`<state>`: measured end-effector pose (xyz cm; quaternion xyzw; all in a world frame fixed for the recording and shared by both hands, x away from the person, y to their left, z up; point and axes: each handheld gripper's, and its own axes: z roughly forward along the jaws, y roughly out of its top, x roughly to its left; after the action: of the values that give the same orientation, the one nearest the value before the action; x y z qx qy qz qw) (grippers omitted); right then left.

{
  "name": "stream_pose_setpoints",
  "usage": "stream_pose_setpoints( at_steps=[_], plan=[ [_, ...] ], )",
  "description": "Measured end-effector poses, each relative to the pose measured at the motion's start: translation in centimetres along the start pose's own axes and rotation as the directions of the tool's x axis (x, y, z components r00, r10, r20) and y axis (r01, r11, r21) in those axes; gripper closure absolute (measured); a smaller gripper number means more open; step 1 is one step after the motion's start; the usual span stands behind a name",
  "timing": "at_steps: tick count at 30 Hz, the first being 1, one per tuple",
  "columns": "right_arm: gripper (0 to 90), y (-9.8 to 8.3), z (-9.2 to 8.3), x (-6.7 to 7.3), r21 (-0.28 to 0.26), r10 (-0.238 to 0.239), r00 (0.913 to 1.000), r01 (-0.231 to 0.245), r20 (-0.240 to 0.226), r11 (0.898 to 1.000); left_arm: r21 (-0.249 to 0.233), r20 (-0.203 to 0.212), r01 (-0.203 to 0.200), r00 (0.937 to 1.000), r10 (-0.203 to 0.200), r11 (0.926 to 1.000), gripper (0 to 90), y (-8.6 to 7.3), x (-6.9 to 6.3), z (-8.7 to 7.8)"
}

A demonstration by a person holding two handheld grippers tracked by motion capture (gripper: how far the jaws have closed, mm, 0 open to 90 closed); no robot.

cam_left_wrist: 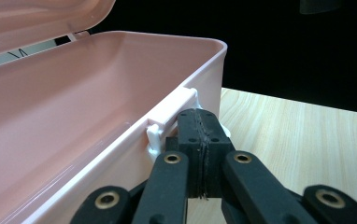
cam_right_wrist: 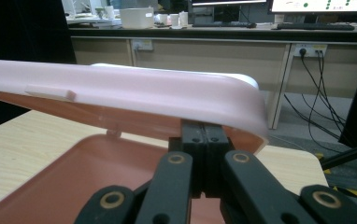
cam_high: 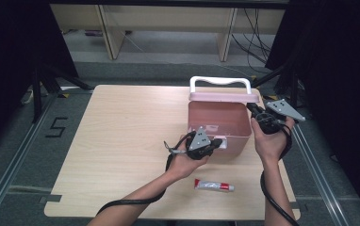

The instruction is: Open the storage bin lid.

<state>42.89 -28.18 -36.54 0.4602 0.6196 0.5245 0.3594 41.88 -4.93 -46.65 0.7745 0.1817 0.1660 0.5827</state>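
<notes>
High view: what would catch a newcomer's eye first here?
The open pink box with its white handle, standing right of the table's middle. The shut left gripper sits at its white front latch; the shut right gripper props the lid.

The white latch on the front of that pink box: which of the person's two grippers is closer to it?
Left. The left gripper sits shut right against the white latch on the pink box's front wall. The right gripper is shut under the raised lid's edge, at the box's right side.
</notes>
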Motion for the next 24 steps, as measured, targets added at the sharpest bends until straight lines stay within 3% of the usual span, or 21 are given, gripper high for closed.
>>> stream_pose_setpoints(
  at_steps=[24],
  plan=[
    [90.0, 1.5, 1.3, -0.4, -0.019, 0.009, 0.9998, -0.009, 0.018, 1.000, 0.005, 0.002, -0.002, 1.0000, 0.002, 1.0000, 88.7, 0.1, 0.0, 0.0]
  ],
)
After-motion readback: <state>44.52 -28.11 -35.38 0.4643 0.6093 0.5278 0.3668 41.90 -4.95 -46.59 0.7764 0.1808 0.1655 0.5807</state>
